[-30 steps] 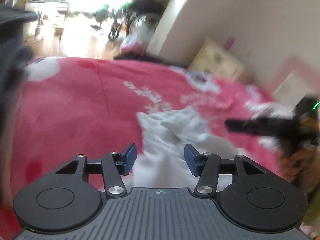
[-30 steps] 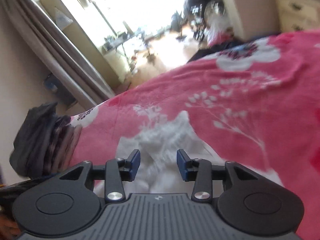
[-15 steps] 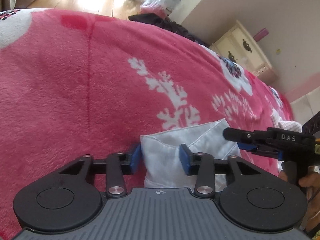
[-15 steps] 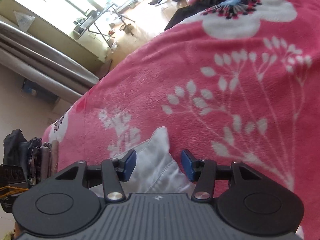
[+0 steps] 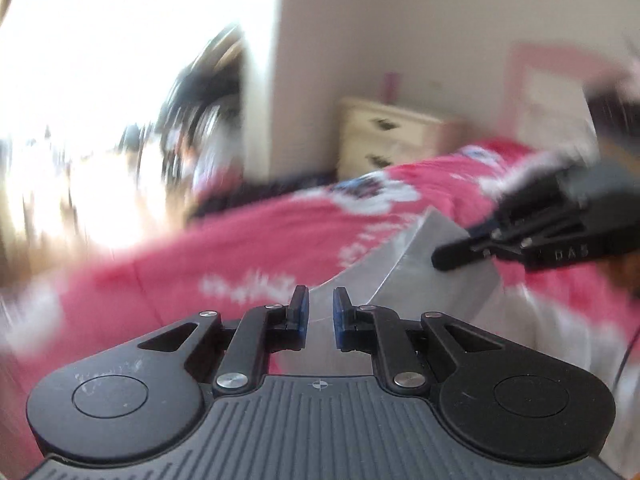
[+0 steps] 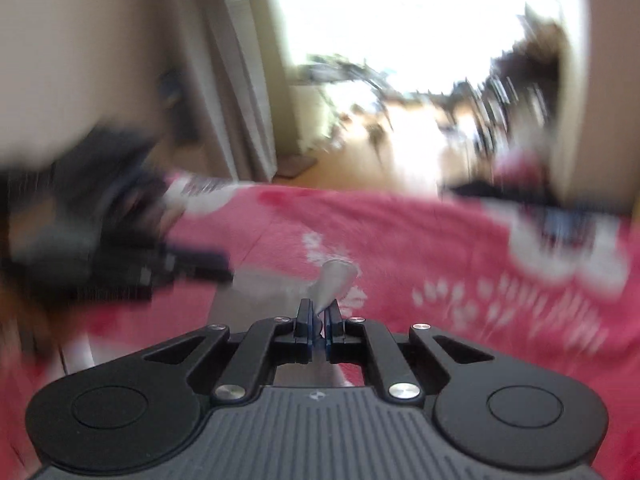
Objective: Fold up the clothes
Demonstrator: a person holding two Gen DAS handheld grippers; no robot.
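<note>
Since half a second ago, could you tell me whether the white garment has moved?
Yes: the white garment has been lifted off the pink blanket, held up by both grippers.

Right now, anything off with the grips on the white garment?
One thing: the left gripper shows a clear gap between its pads with the white garment passing through, so its hold looks loose. The right gripper is pinched tight on a corner. Both views are motion-blurred; nothing looks torn or spilled.
</note>
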